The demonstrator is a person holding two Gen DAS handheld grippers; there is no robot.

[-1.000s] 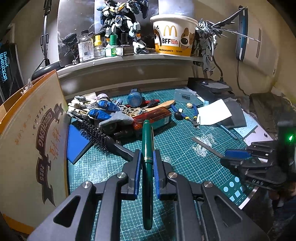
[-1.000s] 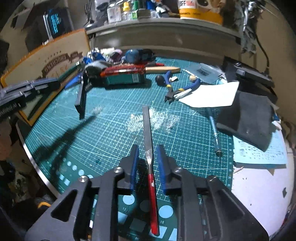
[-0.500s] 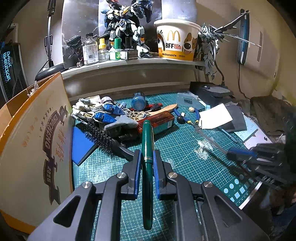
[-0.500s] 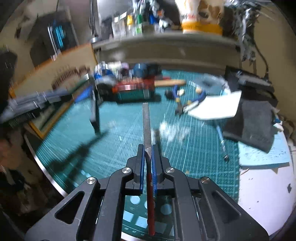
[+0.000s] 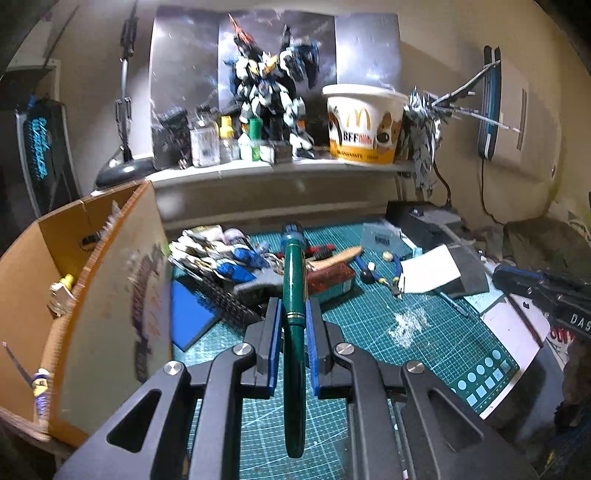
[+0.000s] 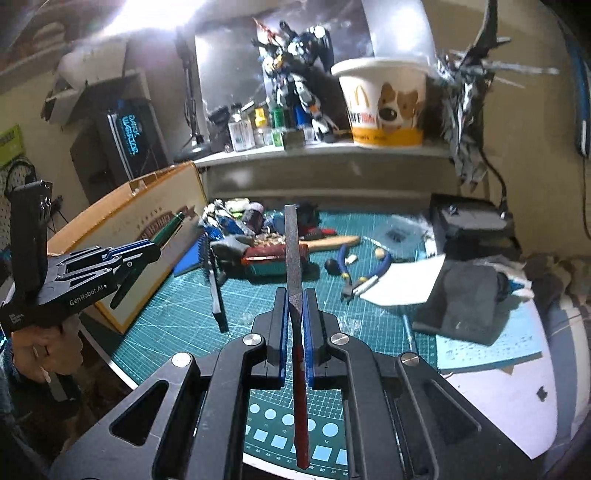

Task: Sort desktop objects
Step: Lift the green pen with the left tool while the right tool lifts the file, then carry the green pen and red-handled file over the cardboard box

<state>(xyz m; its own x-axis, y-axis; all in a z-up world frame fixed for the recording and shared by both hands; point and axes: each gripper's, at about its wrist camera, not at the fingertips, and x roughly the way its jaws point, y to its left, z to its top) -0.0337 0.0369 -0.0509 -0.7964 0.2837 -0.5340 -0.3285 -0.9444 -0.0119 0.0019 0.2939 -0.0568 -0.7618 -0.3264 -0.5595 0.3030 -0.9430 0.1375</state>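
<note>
pen [image 5: 293,295]: glossy green plastic, gold band
file [image 6: 294,258]: rough grey metal, red handle
box [image 5: 122,280]: matt brown cardboard

Dim hobby corner with beige walls [image 5: 461,74], a pale shelf [image 5: 280,168] along the back wall holding a model robot [image 5: 269,96] and a paper bucket [image 5: 364,123], dark posters [image 5: 184,55] behind, bright glare [image 6: 155,18] overhead.
</note>
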